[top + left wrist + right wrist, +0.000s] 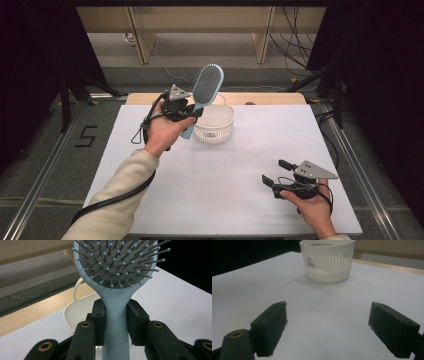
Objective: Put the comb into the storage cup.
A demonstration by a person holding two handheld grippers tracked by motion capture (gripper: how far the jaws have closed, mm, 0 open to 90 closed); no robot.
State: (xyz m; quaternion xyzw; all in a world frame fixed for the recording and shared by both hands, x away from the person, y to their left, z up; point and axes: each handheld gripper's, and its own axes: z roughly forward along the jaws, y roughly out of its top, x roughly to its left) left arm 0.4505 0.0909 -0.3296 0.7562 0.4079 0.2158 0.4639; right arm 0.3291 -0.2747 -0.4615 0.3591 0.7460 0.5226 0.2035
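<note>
**Hairbrush held over the basket, right gripper idle**

Sleeve [117, 200]: cream-coloured, nearest the high camera, entering at the bottom left and leading up to the left hand [162, 132].

Table [225, 170]: white top, the largest item, with a pale wooden strip along its far edge. Grey floor around it, with a black mark [86, 136] to the left.

Basket [215, 122]: white plastic, slotted walls, loop handle at the rim. Stands upright at the far middle of the table. A small label shows on its wall in the right gripper view [328, 261].

Hairbrush [204, 92]: light blue, oval head with a grey pad of ball-tipped bristles. Held off the table, head up and tilted right, above the near-left rim of the basket. In the left gripper view [116, 272] its bristles face the camera.

Left gripper [192, 114]: clamped on the hairbrush handle, one black pad [98, 315] pressed against each side just below the head.

Right gripper [276, 172]: at the near right of the table, well apart from the basket. Its jaws stand wide apart with nothing between them, just above the white top.
</note>
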